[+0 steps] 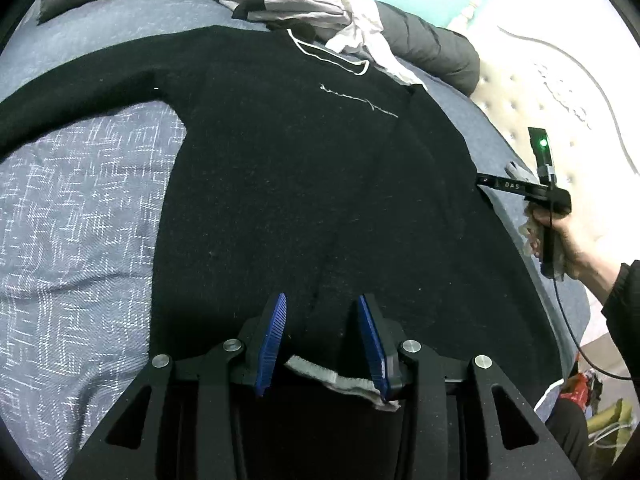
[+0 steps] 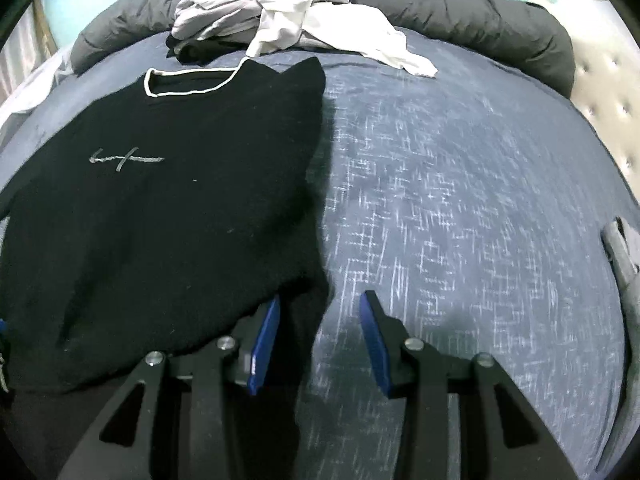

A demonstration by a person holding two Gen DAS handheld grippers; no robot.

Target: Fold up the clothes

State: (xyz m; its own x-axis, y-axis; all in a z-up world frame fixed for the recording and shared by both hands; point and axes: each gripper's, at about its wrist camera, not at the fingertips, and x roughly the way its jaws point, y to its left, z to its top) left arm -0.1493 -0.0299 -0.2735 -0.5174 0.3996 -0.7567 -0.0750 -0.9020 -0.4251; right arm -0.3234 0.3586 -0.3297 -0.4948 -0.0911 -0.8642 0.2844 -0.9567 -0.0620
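While the black sweater [image 2: 168,208] lies face up across the left of the frame on the blue bedspread [image 2: 460,200] with one sleeve seemingly folded in and the rest unfolded, my left gripper [image 1: 322,336] and right gripper [image 2: 320,336] hang half open, clamping nothing.

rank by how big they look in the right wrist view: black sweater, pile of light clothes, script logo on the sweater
1. black sweater, fills most of the left half
2. pile of light clothes, though it lies farther back, so it may be bigger than it looks
3. script logo, by far the smallest
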